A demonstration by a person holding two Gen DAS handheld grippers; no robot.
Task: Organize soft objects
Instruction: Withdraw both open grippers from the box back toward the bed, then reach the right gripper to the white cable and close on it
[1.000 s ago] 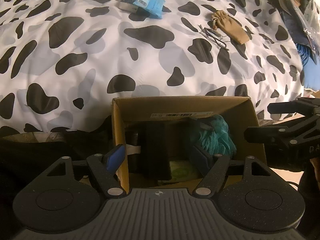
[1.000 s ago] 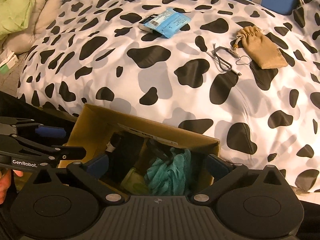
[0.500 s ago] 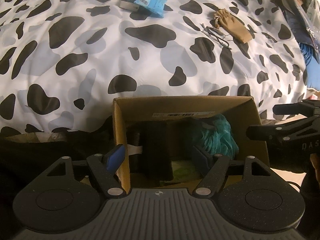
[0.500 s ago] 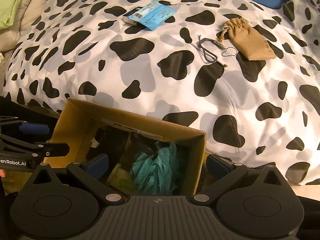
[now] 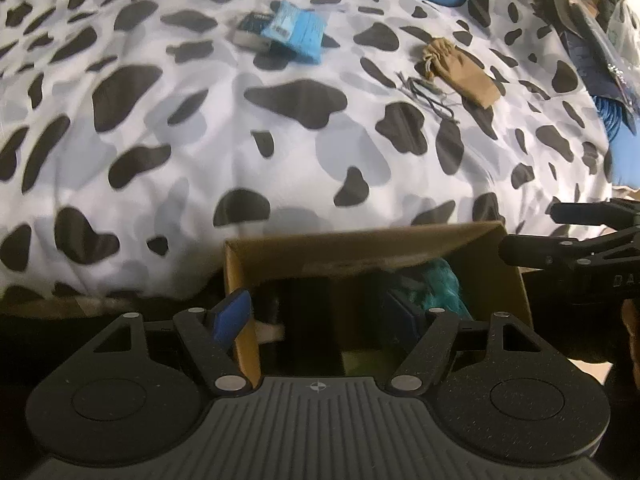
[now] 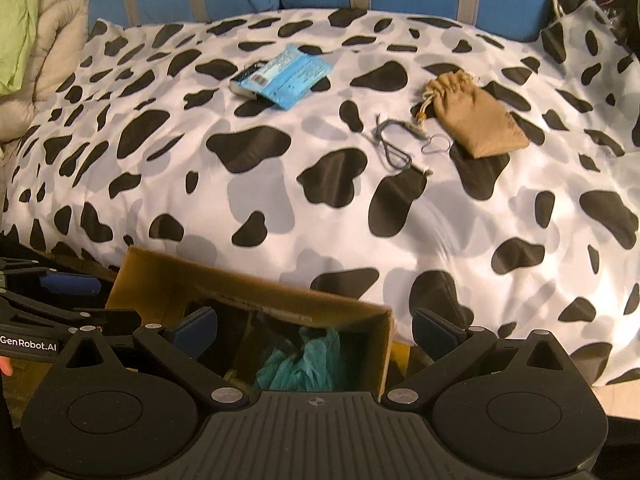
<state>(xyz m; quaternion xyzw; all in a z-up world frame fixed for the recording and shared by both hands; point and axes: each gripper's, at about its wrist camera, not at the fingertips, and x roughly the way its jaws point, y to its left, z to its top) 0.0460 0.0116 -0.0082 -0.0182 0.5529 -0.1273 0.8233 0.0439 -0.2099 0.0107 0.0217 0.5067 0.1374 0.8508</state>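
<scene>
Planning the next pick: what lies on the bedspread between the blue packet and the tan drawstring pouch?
In the right wrist view, only bare cow-print bedspread lies between the blue packet and the tan drawstring pouch; the grey cord sits nearer the camera, below that line.

Left claw (image 5: 320, 316), right claw (image 6: 316, 328) agape

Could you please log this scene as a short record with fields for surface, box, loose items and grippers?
surface: cow-print bedding
box: open cardboard box at the bedding's near edge, holding a teal mesh puff and dark items
loose items: tan drawstring pouch, grey cord, blue packet lying on a dark box
left gripper: open, straddling the box's left wall
right gripper: open, over the box, empty
</scene>
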